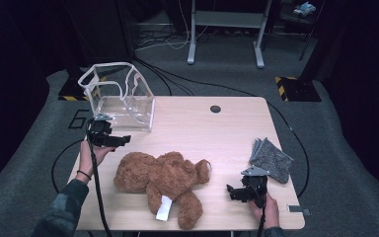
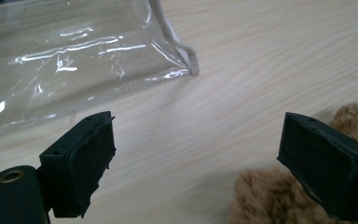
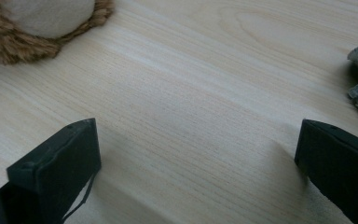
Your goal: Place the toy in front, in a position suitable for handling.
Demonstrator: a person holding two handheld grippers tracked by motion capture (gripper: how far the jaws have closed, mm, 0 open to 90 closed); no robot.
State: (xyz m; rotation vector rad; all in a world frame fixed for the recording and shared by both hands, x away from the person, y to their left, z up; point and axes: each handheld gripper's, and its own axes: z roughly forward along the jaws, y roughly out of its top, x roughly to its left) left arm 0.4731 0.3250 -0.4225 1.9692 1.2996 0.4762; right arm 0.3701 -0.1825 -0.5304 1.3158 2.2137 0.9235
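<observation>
Lying on its side across the near half of the wooden table (image 1: 217,133), the brown teddy bear (image 1: 160,177) has its head toward the right, its legs toward the front edge, and a white tag (image 1: 164,208) on one leg.

The left gripper (image 1: 119,141) is held low over the table's left side, between the bear and the clear plastic bag (image 1: 121,96), which stands with its mouth open at the far left corner. The left hand (image 1: 90,157) grips the body from below and behind, the forearm, in a dark sleeve, rising from the bottom left edge of the high view. The tool points to the right, roughly level. In the left gripper view its jaws stand wide apart with bare wood between them; brown fur (image 2: 279,196) sits just beside the right-hand jaw, and the bag's lower corner (image 2: 186,70) lies beyond. Nothing is held.

The right gripper (image 1: 232,192) sits near the front right of the table, held by the right hand (image 1: 266,208) from behind, pointing left toward the bear's head. Its jaws are likewise spread wide over bare wood, nothing between them. The bear's pale muzzle (image 3: 46,16) appears ahead at upper left of the right gripper view.

A folded grey cloth (image 1: 272,158) lies just behind the right gripper, apart from the bear.
</observation>
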